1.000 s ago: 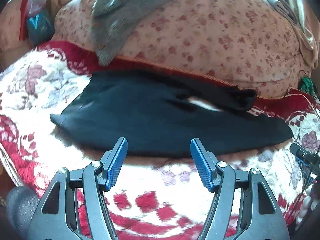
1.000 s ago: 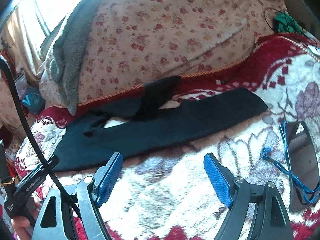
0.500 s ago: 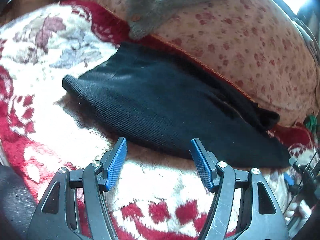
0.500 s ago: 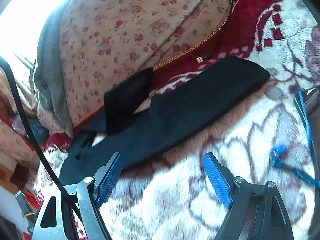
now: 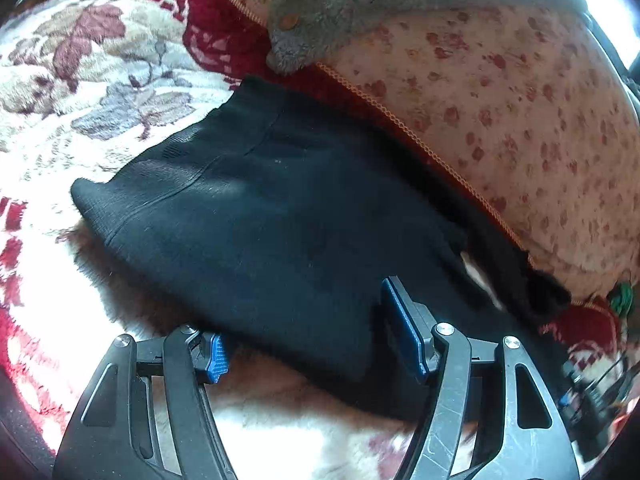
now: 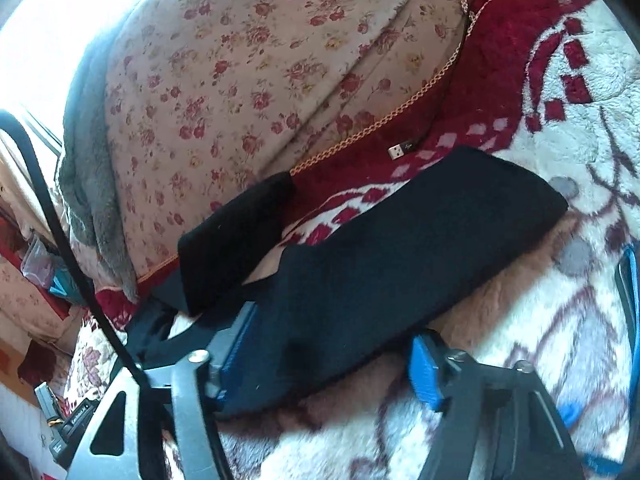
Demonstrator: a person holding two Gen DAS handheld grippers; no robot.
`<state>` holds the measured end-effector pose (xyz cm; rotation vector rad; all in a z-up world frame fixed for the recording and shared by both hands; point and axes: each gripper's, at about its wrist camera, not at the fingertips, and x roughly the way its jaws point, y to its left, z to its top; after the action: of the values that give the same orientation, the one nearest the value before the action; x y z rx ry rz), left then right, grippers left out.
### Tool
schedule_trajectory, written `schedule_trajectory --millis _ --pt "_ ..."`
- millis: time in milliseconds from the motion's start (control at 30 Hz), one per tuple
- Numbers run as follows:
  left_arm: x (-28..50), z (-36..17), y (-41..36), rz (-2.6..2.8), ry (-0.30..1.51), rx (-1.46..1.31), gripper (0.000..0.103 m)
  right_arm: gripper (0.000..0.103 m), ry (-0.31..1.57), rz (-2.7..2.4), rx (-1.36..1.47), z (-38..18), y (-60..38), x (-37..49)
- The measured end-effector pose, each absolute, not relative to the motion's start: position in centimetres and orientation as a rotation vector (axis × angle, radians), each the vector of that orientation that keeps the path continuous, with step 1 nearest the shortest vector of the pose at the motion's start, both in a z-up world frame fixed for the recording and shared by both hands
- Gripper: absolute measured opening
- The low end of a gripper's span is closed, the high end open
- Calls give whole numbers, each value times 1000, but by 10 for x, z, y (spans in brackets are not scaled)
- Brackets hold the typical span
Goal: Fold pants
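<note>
Black pants lie spread on a furry red-and-white floral blanket. The left wrist view shows their waistband end (image 5: 256, 216). The right wrist view shows one long leg (image 6: 400, 248) and the other leg folded back (image 6: 236, 236). My left gripper (image 5: 310, 344) straddles the near edge at the waist end; its jaws stand wide apart, with cloth over the left fingertip. My right gripper (image 6: 330, 358) straddles the near edge of the long leg. Its jaws are closing, still apart, with cloth between them.
A floral quilt (image 5: 500, 112) bulges behind the pants with a grey fleece (image 5: 340, 8) draped over it. A USB plug (image 6: 401, 149) lies on the red border by the leg's cuff. Something blue-edged (image 6: 628, 292) sits at the right. A black cable (image 6: 56, 208) hangs at left.
Both grippers have come down and forward onto the near edge of the pants, each rolling as it went. The cloth now sits between each pair of jaws, where before it lay ahead of them.
</note>
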<state>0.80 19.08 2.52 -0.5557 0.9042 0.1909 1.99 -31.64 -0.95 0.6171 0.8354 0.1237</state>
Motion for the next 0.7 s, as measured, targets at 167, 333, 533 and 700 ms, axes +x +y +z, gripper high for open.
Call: schedule_trajectory --millis 167,333,533,700 --pt "16 25 198 228 922 -511 16 14 841 128 698 -21 -333 30" --pt "10 30 201 185 919 -490 9 7 826 147 642 -11 -326 26" --pt "-8 47 217 157 905 -453 9 6 823 203 628 5 -314 6" --pt "-35 52 244 171 931 -449 9 6 847 258 624 12 -297 -23"
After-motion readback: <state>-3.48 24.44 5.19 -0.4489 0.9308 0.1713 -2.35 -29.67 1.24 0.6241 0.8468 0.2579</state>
